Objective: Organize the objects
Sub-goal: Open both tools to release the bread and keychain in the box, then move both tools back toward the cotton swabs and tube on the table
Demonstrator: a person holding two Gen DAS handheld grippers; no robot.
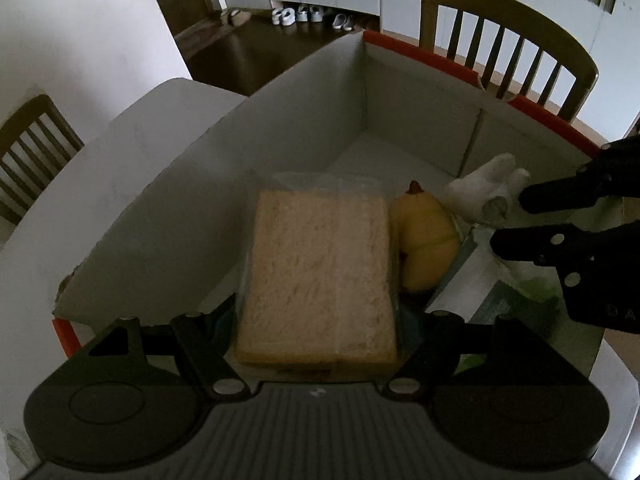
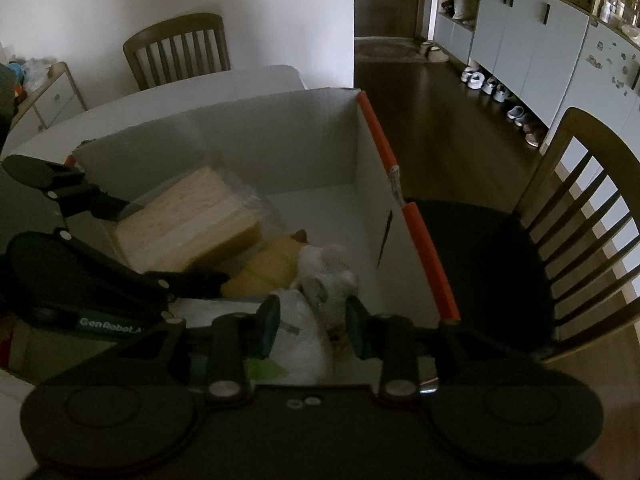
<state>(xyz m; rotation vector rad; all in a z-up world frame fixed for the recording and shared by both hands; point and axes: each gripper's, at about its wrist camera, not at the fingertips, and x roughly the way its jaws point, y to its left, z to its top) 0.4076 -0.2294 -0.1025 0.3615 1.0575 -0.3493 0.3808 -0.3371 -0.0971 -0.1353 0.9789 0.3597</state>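
Right wrist view: "GenRobot" lettering legible on left gripper (image 2: 132, 240) body, lower left of frame. Left gripper angled down into white box (image 2: 280, 140), fingers wide around bagged bread (image 2: 188, 220), pads on its sides. Right gripper (image 2: 312, 328) at bottom centre, fingers narrow, white plush toy (image 2: 328, 272) between them, contact unclear. Yellow squash toy (image 2: 268, 268) lies between bread and plush. Box has orange rim, sits on white table (image 2: 180, 84).

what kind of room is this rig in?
Most likely a home dining area by an entry hall: slat-backed wooden dining chairs at a white table, shoes lined up under grey cabinets, dark wood floor.
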